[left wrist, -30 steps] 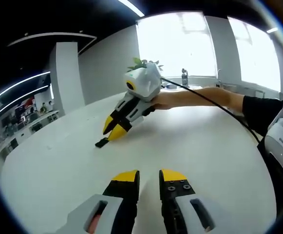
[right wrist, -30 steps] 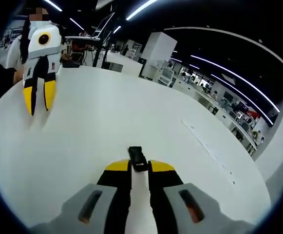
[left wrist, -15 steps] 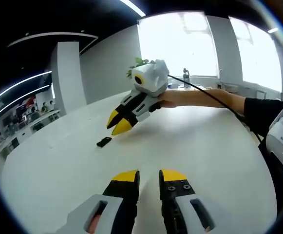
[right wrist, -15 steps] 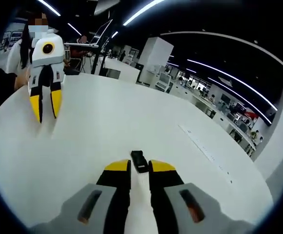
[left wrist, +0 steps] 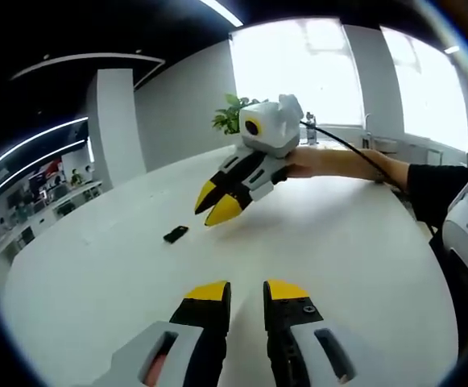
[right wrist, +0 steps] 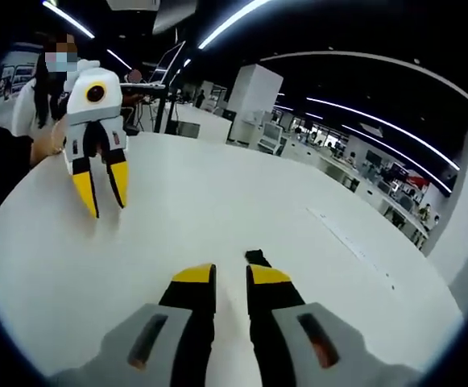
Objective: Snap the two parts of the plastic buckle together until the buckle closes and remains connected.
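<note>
In the left gripper view, we look out across a wide white table (left wrist: 354, 242). Our left gripper (left wrist: 246, 292) rises from the bottom edge with its yellow-tipped jaws a narrow gap apart and nothing between them. Farther out on the table, the right gripper (left wrist: 220, 205) comes in from the right, held by a hand (left wrist: 310, 161) with a bare forearm and a dark sleeve behind it. Its yellow tips are parted a little, hang above the tabletop and grip nothing. A small black buckle (left wrist: 175, 234) lies flat on the table, just to the left of those tips and apart from them; at this size we cannot tell whether it is one piece or two joined. A green plant (left wrist: 235, 113) stands at the far side before bright windows (left wrist: 298, 68). In the right gripper view, we see the same white table (right wrist: 217, 210) from the other side. The right gripper (right wrist: 232, 278) rises from the bottom, its jaws a narrow gap apart and empty. The black buckle (right wrist: 256, 258) lies on the table right at the tip of its right-hand jaw, partly hidden behind it. The left gripper (right wrist: 102, 189) hangs at upper left, its yellow tips pointing down over the table, slightly spread and holding nothing.
</note>
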### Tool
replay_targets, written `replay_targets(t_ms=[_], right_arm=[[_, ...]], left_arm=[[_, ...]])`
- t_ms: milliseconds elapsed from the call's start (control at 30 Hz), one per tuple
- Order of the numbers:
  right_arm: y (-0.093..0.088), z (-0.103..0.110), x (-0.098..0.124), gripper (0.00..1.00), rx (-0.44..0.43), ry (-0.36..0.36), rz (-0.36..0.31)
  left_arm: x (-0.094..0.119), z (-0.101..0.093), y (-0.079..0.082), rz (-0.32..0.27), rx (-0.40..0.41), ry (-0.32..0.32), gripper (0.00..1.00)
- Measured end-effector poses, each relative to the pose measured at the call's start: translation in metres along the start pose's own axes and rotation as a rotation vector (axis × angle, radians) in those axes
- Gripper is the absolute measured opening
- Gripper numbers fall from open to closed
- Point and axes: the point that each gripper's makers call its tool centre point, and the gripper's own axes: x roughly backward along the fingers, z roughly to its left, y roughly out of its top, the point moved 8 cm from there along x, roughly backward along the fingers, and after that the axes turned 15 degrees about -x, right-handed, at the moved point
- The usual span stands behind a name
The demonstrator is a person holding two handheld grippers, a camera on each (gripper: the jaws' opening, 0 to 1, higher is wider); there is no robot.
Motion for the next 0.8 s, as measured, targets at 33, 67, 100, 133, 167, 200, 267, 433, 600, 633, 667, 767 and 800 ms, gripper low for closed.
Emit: replay_targets(t_ms=[33,67,100,133,167,200,267,433,600,633,667,767,800], right_arm=[[-0.001,0.000,0.001,0.14,-0.007,-0.005,0.004],[-0.002,0.001,0.002,0.14,-0.017,-0.014,0.008],[-0.003,0.002,0.003,0.14,-0.026,-0.017,0.009],[-0.004,0.004,0.004,0.14,-0.035,-0.016,0.009],[-0.006,0.006,0.005,0.14,-0.040,-0.016,0.009],[-0.006,0.008,0.007,0.14,-0.048,-0.022,0.011],[-0.008,0.014,0.010,0.14,-0.071,-0.030,0.009],[-0.006,0.034,0.020,0.14,0.006,-0.032,0.018],[0.000,0.050,0.030,0.16,-0.030,-0.017,0.002],[0.001,0.054,0.032,0.17,-0.033,-0.006,-0.010],[0.001,0.057,0.034,0.17,-0.029,-0.005,-0.012],[0.002,0.065,0.041,0.17,0.012,-0.031,-0.014],[0.002,0.067,0.043,0.17,0.027,-0.036,-0.014]], left_arm=[[0.001,0.000,0.000,0.001,0.001,0.002,0.15],[0.001,0.000,0.000,0.001,0.002,0.002,0.15],[0.002,0.000,0.000,-0.002,0.006,-0.004,0.15],[0.003,0.000,0.001,-0.011,0.019,-0.014,0.15],[0.004,0.000,0.002,-0.020,0.029,-0.019,0.15],[0.006,0.000,0.003,-0.023,0.031,-0.020,0.15],[0.007,0.000,0.004,-0.022,0.024,-0.013,0.16],[0.011,0.002,0.004,-0.006,0.019,0.004,0.17],[0.015,0.005,0.004,0.005,0.019,0.028,0.17],[0.015,0.006,0.004,0.006,0.019,0.032,0.17],[0.016,0.006,0.004,0.005,0.019,0.033,0.17],[0.018,0.006,0.007,-0.006,0.015,0.032,0.17],[0.018,0.006,0.007,-0.006,0.011,0.036,0.17]])
